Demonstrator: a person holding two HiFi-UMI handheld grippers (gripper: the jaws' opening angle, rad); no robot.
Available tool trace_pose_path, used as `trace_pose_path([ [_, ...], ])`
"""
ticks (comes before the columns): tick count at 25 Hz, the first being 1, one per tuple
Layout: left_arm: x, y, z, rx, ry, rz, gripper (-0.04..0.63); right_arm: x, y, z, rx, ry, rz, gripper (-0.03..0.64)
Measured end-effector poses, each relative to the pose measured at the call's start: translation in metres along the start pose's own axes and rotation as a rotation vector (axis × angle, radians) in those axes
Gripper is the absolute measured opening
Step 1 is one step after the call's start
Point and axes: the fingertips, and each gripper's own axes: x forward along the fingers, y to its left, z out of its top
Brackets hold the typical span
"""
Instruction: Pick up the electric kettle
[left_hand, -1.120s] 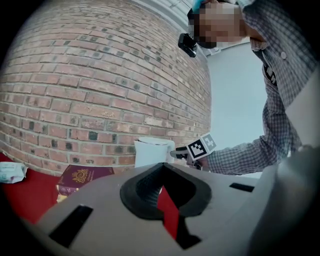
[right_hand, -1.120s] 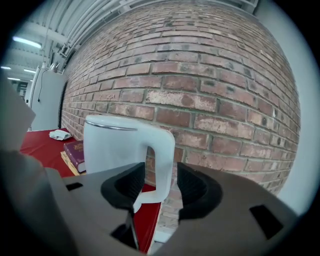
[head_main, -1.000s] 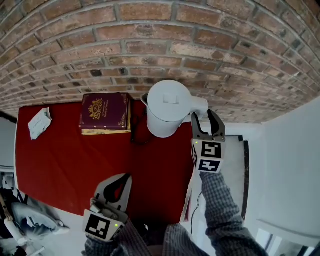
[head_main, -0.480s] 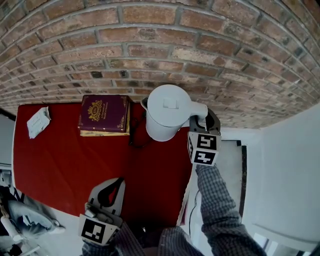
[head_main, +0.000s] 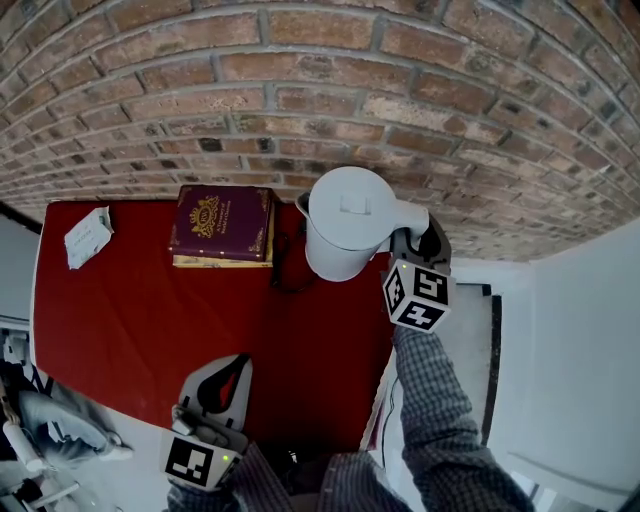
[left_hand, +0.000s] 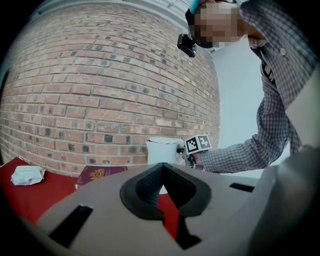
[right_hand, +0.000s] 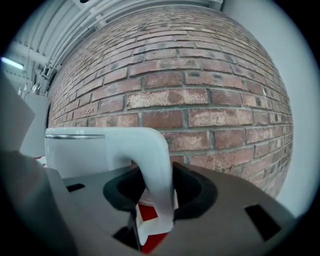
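At 3 o'clock of the electric kettle (head_main: 345, 225), with right gripper (head_main: 418, 242) just clamped on handle (right_hand: 159, 165), lift vertically, keeping body level.

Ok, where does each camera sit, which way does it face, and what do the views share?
Head view: on the person's head, facing steeply down at the red table by the brick wall; left gripper, right gripper and checked sleeves show.
Left gripper view: on the left gripper, looking along its shut fingers to the wall; the right sleeve shows.
Right gripper view: on the right gripper, facing the wall; its fingers have just been closing on the handle of the white electric kettle.
Shared: all three show the kettle.
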Motion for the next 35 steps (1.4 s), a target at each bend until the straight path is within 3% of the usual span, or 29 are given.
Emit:
trace_pose_path([
  [19, -0.026, 0.009, -0.008, 0.001, 0.003, 0.015, 0.005, -0.017, -0.004, 0.01, 0.075, -0.05, -0.056, 0.161],
  [23, -0.03, 0.011, -0.01, 0.017, 0.007, -0.005, 0.005, -0.03, -0.004, 0.021, 0.114, -0.064, -0.066, 0.161],
  [35, -0.047, 0.013, -0.015, 0.079, 0.013, -0.091, 0.005, -0.094, 0.023, 0.055, 0.1, -0.085, -0.056, 0.161],
])
